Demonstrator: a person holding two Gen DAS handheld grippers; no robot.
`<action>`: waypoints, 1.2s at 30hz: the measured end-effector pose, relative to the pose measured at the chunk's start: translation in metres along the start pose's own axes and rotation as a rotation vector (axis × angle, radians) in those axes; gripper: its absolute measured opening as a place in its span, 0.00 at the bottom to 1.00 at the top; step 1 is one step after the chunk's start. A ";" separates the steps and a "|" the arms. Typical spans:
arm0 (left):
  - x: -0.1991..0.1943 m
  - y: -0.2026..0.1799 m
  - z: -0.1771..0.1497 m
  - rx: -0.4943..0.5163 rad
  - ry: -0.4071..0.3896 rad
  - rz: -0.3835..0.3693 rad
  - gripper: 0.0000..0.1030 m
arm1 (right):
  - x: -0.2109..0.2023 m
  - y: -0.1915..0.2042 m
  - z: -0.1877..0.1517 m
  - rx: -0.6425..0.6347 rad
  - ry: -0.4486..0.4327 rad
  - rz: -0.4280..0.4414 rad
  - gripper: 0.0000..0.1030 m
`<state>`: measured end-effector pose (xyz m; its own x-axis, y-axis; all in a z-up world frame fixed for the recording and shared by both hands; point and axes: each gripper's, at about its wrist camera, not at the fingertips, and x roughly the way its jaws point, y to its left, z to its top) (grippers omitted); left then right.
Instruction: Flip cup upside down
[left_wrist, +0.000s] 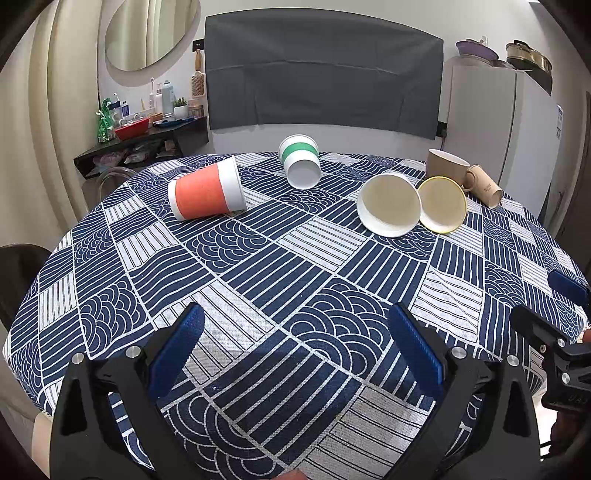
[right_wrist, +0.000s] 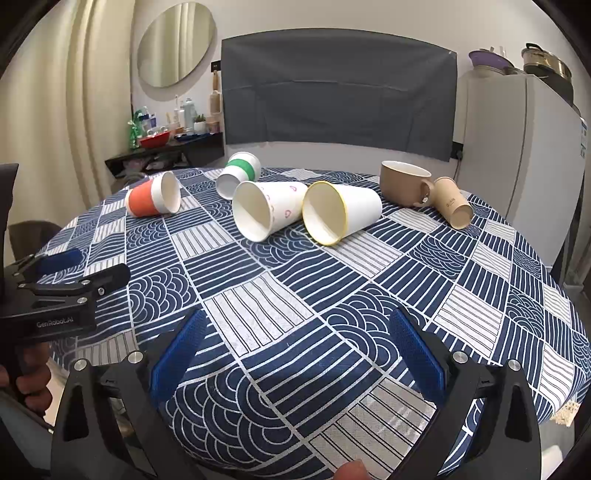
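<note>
Several paper cups lie on their sides on the round table: an orange-banded cup (left_wrist: 205, 193) (right_wrist: 153, 198) at the left, a green-banded cup (left_wrist: 300, 161) (right_wrist: 238, 174) at the back, a white cup with pink hearts (left_wrist: 389, 209) (right_wrist: 266, 213) and a yellow-rimmed cup (left_wrist: 442, 205) (right_wrist: 339, 214) side by side, and a brown paper cup (left_wrist: 487, 186) (right_wrist: 453, 207). A brown mug (left_wrist: 446, 168) (right_wrist: 405, 183) stands upright. My left gripper (left_wrist: 295, 325) (right_wrist: 70, 264) is open and empty above the near table. My right gripper (right_wrist: 295, 328) (left_wrist: 550, 295) is open and empty beside it.
A blue-and-white patterned tablecloth (left_wrist: 258, 258) (right_wrist: 369, 295) covers the table. A grey covered screen (left_wrist: 321, 70) hangs behind. A white fridge (right_wrist: 517, 147) stands at the right. A dark shelf (left_wrist: 140, 144) with bottles and bowls is at the left, a chair (left_wrist: 22, 273) below it.
</note>
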<state>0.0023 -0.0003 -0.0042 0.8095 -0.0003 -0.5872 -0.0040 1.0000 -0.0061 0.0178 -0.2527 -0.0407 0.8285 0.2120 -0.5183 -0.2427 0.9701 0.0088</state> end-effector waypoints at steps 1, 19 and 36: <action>0.000 0.000 0.000 0.000 -0.001 0.001 0.94 | 0.000 0.000 0.000 -0.001 0.001 0.001 0.92; 0.002 0.002 -0.001 -0.011 0.006 0.009 0.94 | 0.003 -0.002 -0.002 0.000 0.018 -0.001 0.92; 0.003 0.003 -0.001 0.000 0.004 0.020 0.94 | 0.007 0.002 -0.001 -0.005 0.025 0.001 0.92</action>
<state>0.0041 0.0025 -0.0067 0.8071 0.0201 -0.5900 -0.0202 0.9998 0.0063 0.0232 -0.2497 -0.0454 0.8157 0.2097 -0.5391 -0.2458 0.9693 0.0052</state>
